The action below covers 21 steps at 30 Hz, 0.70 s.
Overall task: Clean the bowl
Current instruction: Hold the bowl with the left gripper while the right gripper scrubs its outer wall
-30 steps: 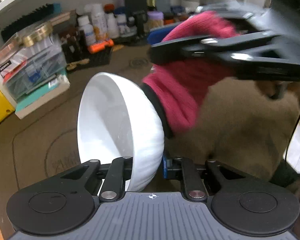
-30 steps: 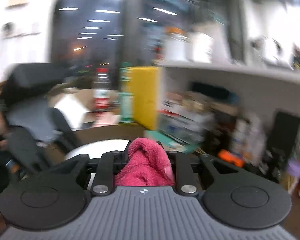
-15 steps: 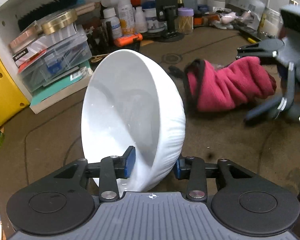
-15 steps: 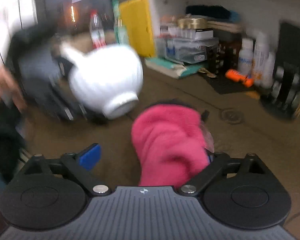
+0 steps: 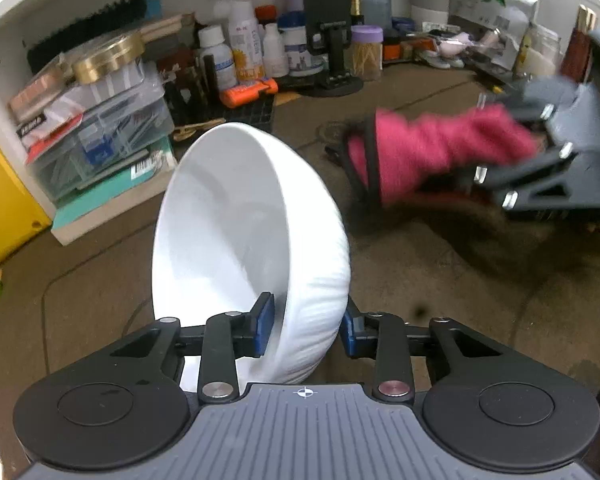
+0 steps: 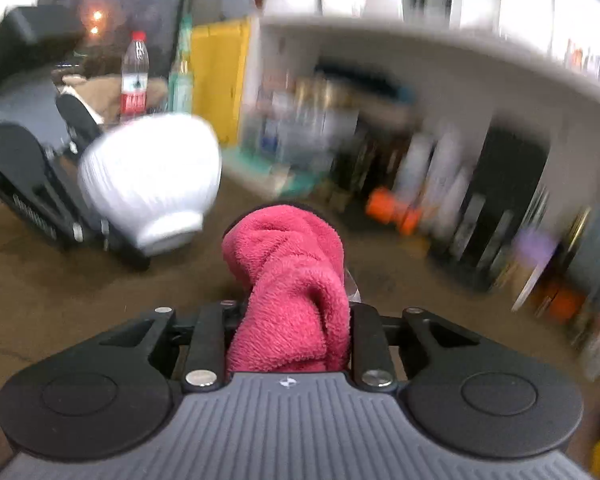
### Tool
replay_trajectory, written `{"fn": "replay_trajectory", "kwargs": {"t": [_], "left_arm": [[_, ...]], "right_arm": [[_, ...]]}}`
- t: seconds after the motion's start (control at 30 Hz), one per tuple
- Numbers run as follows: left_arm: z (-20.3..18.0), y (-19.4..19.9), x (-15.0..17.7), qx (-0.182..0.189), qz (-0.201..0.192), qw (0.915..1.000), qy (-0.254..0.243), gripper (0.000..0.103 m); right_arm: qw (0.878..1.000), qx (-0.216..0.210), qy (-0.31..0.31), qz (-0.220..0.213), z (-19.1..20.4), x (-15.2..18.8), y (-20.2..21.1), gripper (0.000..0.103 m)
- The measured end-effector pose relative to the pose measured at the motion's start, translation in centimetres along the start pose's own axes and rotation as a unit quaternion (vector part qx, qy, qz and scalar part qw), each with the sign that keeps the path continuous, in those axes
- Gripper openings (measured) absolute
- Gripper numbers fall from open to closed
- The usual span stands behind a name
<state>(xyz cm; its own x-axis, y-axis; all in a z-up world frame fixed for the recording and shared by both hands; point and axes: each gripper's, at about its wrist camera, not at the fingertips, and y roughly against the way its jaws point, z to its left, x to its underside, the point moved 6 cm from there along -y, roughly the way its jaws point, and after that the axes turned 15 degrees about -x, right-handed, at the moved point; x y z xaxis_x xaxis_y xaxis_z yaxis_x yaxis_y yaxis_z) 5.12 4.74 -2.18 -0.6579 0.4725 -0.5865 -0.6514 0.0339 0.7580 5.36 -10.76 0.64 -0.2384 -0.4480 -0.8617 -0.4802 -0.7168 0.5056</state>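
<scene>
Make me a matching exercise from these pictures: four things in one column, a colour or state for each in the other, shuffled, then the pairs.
Things:
1. bowl
2. cloth
3. left tool
4. plastic bottle

States:
A. red cap, upright
B. shut on the bowl's rim
C. pink, held by the right tool
D. white, tipped on its side

Pairs: 1-D, 2-C, 3-B, 4-A
</scene>
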Motion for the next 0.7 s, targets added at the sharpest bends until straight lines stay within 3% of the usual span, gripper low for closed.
{"fn": "replay_trajectory", "kwargs": {"t": [0.13,0.27,0.4,0.47,0.57,0.6,0.63,0.67,0.7], "left_arm": [[0.2,0.9,0.3,0.014,0.008,0.9998,0.007,0.022],[0.8,1.0,0.7,0.020,0.007,0.9997,0.014,0.023],[1.9,0.4,0.7,0.023,-0.002,0.9997,0.003,0.024],[2.2,-0.3,0.6,0.017,-0.008,0.9998,-0.009,0.033],[2.7,-1.8,0.4,-0.009,-0.016,0.9994,-0.028,0.061],[3.0,-2.4,0.5,-0.023,-0.025,0.9989,-0.031,0.076],[3.2,-2.7,0.4,-0.026,-0.032,0.9988,-0.025,0.079],[3.4,-2.9,0.3,-0.015,-0.031,0.9993,-0.016,0.075],[3.6,-2.8,0.3,0.011,-0.023,0.9997,0.000,0.056]], "right_arm": [[0.998,-0.033,0.055,0.000,3.1,-0.9,-0.7,0.025],[0.991,-0.079,0.109,0.008,6.6,-1.4,-1.8,0.025],[0.982,-0.136,0.128,0.019,10.1,-0.8,0.6,0.025],[0.983,-0.139,0.119,0.016,10.5,-1.0,1.3,0.025],[0.991,-0.113,0.075,-0.007,7.9,-2.1,0.8,0.025],[0.993,-0.104,0.057,-0.016,6.9,-2.4,0.6,0.025],[0.994,-0.098,0.037,-0.025,5.8,-2.6,0.4,0.025],[0.995,-0.092,0.020,-0.033,4.8,-2.7,0.3,0.025],[0.996,-0.084,0.009,-0.039,3.9,-2.7,0.3,0.025]]}}
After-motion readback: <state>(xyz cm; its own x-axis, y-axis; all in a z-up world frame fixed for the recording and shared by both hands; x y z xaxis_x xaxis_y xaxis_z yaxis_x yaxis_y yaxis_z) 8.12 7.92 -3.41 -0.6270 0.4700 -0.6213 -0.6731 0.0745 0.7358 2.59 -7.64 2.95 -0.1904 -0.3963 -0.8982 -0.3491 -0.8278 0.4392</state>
